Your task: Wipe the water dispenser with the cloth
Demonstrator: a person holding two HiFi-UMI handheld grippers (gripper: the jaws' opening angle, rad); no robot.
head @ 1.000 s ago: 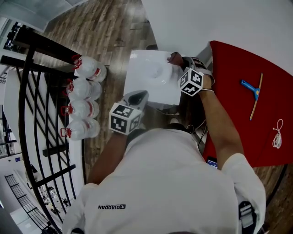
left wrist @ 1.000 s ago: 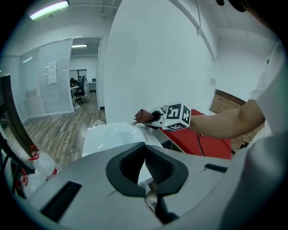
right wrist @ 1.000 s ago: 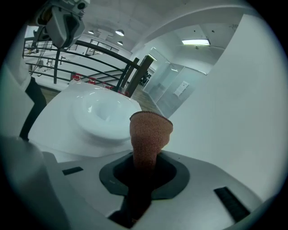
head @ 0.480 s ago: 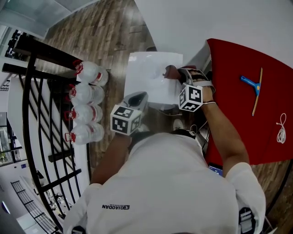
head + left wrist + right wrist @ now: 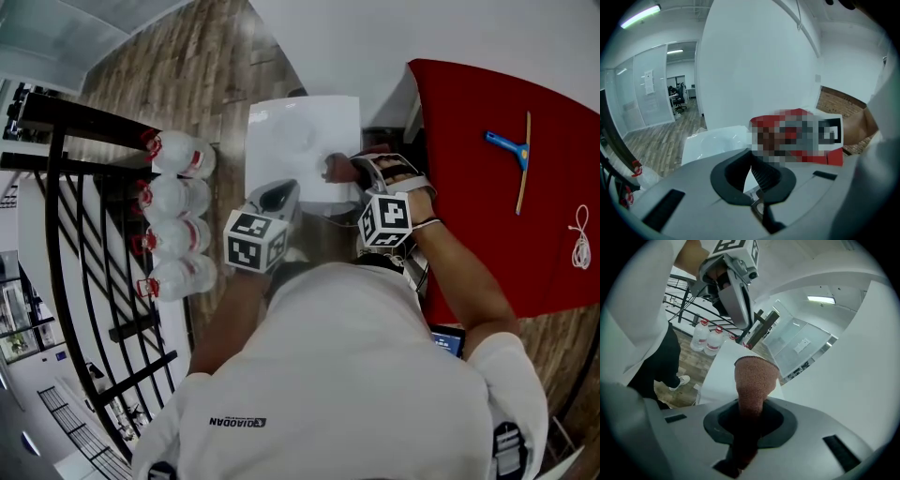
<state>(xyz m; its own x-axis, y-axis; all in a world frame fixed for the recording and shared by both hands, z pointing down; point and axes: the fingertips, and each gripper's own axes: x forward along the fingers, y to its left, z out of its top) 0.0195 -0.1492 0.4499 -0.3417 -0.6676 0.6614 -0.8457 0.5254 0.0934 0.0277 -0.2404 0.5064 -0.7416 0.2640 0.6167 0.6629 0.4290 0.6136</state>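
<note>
In the head view, a reddish-brown knitted cloth (image 5: 336, 169) is held on the white box-shaped water dispenser (image 5: 291, 136) by the right gripper (image 5: 354, 172), with the left gripper (image 5: 277, 199) alongside. In the left gripper view, the jaws are seen together, empty. In the right gripper view, the jaws are clamped on the cloth.

Knit cloth (image 5: 754, 380) (rough txtr), glossy plastic dispenser (image 5: 291, 141)

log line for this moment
right gripper shut on cloth | cloth over water dispenser top | left gripper shut, empty
</note>
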